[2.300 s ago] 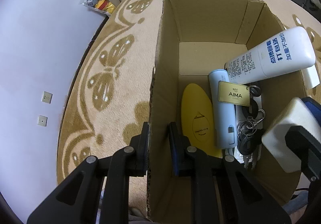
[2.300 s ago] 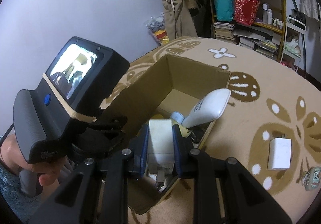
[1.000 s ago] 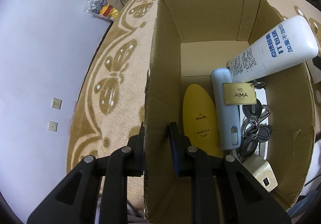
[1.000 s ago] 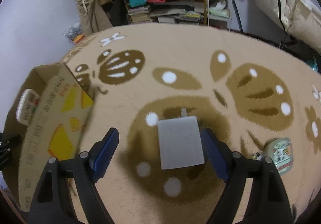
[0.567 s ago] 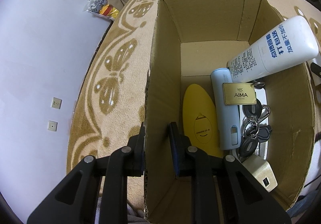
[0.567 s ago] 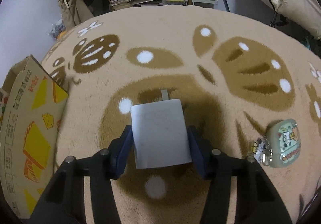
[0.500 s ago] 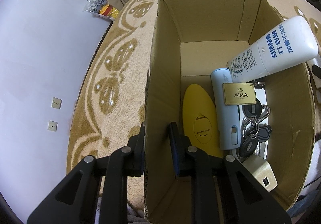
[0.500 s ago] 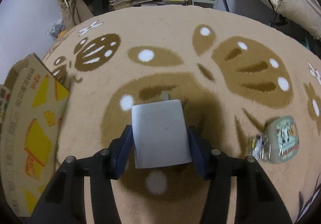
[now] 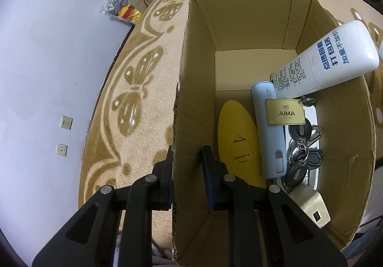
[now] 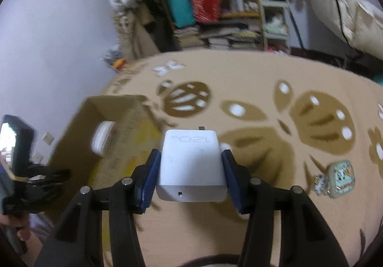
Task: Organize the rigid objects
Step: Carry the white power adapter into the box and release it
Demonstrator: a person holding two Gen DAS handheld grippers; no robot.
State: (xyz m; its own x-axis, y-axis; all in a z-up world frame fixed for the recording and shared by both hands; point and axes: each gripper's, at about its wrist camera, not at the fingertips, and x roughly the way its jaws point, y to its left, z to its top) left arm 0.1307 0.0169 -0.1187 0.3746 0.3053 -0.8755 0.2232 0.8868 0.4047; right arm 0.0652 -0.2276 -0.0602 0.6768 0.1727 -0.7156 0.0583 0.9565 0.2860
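My left gripper (image 9: 188, 156) is clamped on the near side wall of the open brown cardboard box (image 9: 253, 13), one finger outside, one inside. My right gripper (image 10: 190, 166) pinches a white block-shaped charger marked "120W" (image 10: 191, 164) between its blue pads (image 10: 148, 180), held above the carpet, to the right of the box.

Inside the box: a yellow oval plastic case (image 9: 237, 144) flat on the bottom, a pale blue cylindrical power bank (image 9: 269, 133) just beside it, a gold rectangular "AIMA" tag (image 9: 284, 112) lying across the power bank, a bunch of black keys on metal rings (image 9: 301, 154) and a cream-coloured block (image 9: 308, 204) in the near corner. A white bottle with blue printed characters (image 9: 328, 61) leans tilted on the right wall, its top above the rim.

Surface: a tan pile carpet with brown butterfly and flower patterns (image 10: 263, 104). A small illustrated square pouch with a charm (image 10: 340, 177) lies on it, well apart from the box.

Room: a plain pale wall with two sockets (image 9: 64, 134); a cluttered wooden shelf of books and bags (image 10: 215, 3) at the back, view blurred.
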